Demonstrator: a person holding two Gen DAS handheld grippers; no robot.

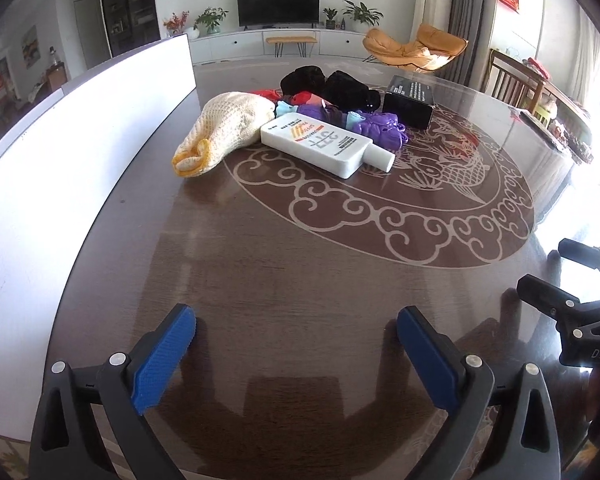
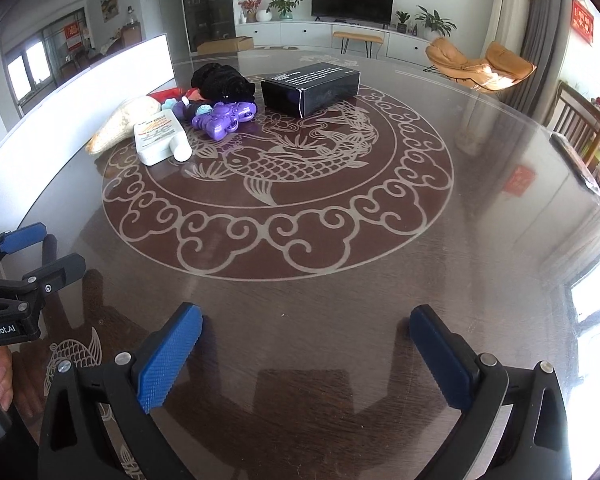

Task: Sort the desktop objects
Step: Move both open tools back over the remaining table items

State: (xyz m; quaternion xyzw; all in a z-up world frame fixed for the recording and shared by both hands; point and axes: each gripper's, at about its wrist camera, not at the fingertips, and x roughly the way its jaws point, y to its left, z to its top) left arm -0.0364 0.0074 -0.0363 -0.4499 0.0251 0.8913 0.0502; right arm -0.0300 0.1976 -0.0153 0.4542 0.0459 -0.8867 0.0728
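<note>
A pile lies at the far side of the round table: a white flat bottle [image 1: 324, 144] [image 2: 158, 138] on its side, a cream knitted pouch [image 1: 224, 128] [image 2: 120, 122], a purple plastic toy [image 1: 380, 126] [image 2: 224, 118], black cloth [image 1: 328, 84] [image 2: 220, 80], small red and blue bits, and a black box [image 1: 410, 100] [image 2: 312, 86]. My left gripper [image 1: 296, 344] is open and empty over the near table. My right gripper [image 2: 306, 344] is open and empty too, to the right of the left one.
The dark glass-topped table [image 1: 300, 260] [image 2: 480, 220] bears a carp-and-cloud pattern. A long white panel [image 1: 80, 152] [image 2: 100, 76] runs along its left edge. A wooden chair [image 1: 512, 76] [image 2: 580, 120] stands at the right.
</note>
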